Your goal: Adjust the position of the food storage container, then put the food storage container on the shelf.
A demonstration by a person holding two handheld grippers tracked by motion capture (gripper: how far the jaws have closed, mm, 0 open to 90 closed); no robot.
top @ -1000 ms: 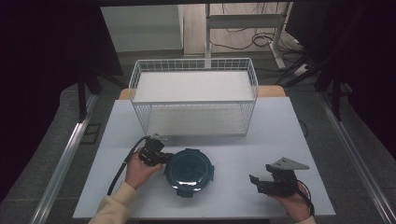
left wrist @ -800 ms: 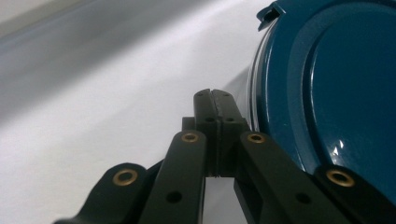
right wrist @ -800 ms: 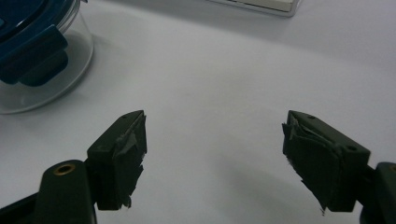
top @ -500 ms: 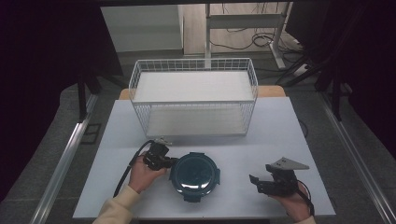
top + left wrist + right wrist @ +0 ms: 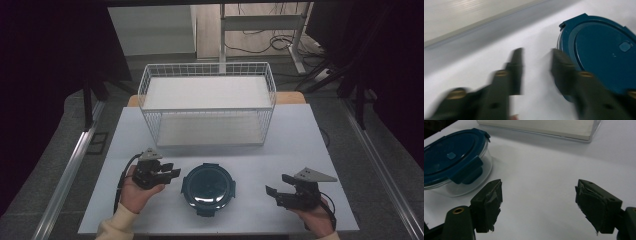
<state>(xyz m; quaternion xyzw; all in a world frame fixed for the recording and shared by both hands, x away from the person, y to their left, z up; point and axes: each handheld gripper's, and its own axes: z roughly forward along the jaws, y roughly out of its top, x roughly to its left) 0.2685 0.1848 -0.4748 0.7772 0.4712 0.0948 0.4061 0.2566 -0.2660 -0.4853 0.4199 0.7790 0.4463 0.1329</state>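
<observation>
Teal-lidded round glass container (image 5: 208, 186) sits on the white table (image 5: 300, 135), near the front edge, between your two grippers and well in front of the white wire basket (image 5: 207, 107). Lid's on, and the side latch you can see in the right gripper view looks folded down, so I'd say nothing's been opened and nothing's gone in the basket yet. Whatever you're doing with it, pretty much all of it is left.

Your left gripper (image 5: 170, 173) is just beside the container's left rim, jaws have just been opening and now stand spread with nothing between them, only bare table in the gap. One jaw looks right up against the lid edge in the left gripper view, but it's blurry, so can't tell if it touches.

Your right gripper (image 5: 277, 192) hangs off to the right, well apart from the container, jaws spread wide and empty.

As for direction: it's round, so no real long axis. It stands upright, lid facing up, one latch tab pointing toward you.
</observation>
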